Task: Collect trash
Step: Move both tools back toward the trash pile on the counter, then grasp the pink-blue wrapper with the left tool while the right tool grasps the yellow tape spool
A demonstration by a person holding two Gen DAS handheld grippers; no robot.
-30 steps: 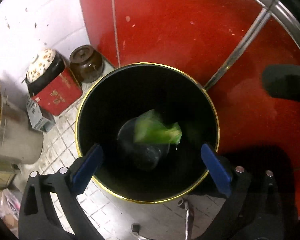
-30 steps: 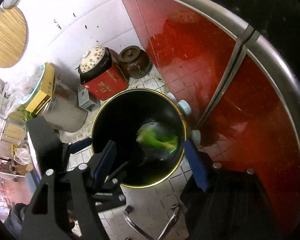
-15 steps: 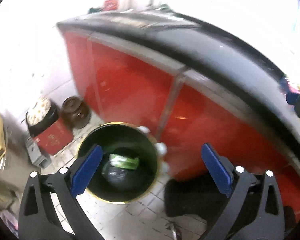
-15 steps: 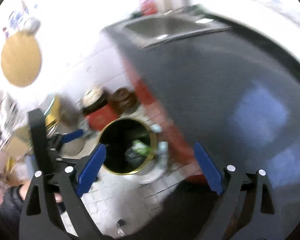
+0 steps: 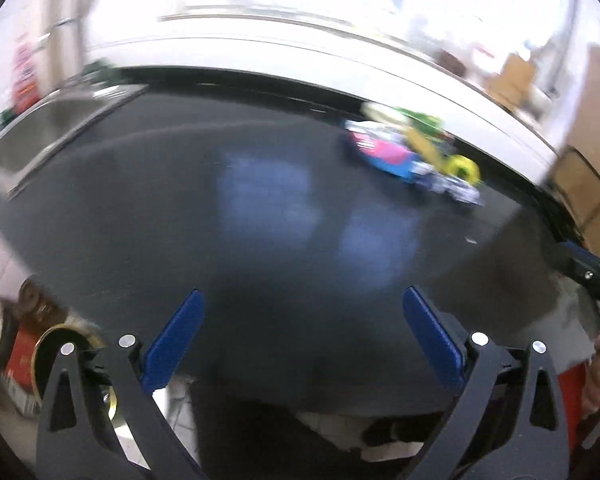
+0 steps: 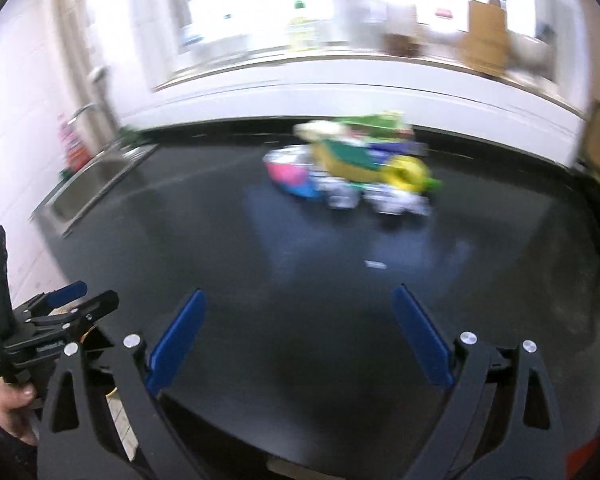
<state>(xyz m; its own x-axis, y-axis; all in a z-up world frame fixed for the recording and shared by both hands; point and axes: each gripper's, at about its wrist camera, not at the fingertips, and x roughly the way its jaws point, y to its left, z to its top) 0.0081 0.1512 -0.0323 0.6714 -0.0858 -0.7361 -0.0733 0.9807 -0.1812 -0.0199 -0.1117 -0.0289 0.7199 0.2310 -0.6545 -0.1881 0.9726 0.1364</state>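
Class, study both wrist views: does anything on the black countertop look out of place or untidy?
Yes. A jumbled heap of colourful wrappers lies on the black countertop near the back wall, right of the sink. It looks like loose litter. Blur hides what each piece is. Nothing looks spilled.

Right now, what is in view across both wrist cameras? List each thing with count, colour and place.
counter: one, black, fills the middle of both views.
trash pile: one heap, count blurred; pink, blue, yellow, green and silver; far side of the counter, near the wall.
sink: one, steel, set in the counter's left end.
tap: one, metal, above the sink.
bin: one, black with a gold rim, on the floor at lower left, partly hidden.
boxes: brown, on the window ledge; count blurred.
left gripper: black with blue pads, open, empty, over the counter.
right gripper: same colours, jaws just been opening, open, empty.
hand: one, at the lower left edge of the right view.
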